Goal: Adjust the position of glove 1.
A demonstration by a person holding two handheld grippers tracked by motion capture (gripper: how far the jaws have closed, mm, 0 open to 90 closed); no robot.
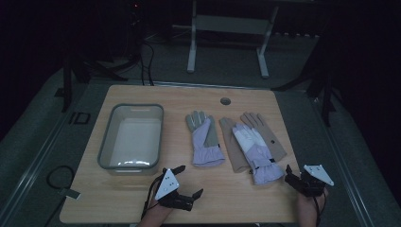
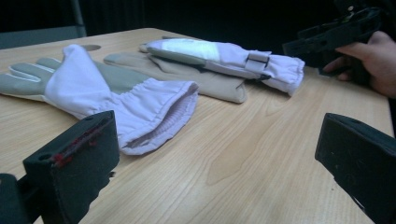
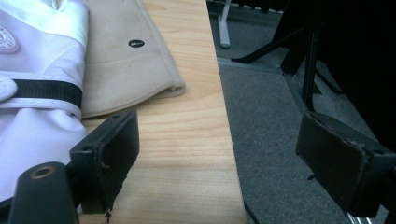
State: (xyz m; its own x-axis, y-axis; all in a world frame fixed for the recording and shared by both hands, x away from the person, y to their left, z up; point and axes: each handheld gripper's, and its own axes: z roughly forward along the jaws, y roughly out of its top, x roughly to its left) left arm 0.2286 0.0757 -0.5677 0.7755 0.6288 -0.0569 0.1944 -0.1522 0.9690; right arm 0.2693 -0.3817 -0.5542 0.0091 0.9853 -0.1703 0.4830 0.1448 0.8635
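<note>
Left claw point(image 1: 184, 178) wide open, empty, near lilac glove point(image 1: 205, 139) cuff. Right claw point(image 1: 289, 176) gaping, empty, just beside second lilac glove point(image 1: 255, 151) lying across beige glove point(image 1: 236, 146) on bench point(image 1: 142, 94).

We see the beige glove point(image 1: 235, 152) partly covered by the lilac glove point(image 1: 255, 153) lying across it, so its palm stays hidden. In the right gripper view the lilac glove point(image 3: 32, 88) is cut off by the left and top edges, and the mark on the beige glove point(image 3: 136, 43) is too small to read. The bin point(image 1: 105, 146) has an interior too dim for us to judge.
</note>
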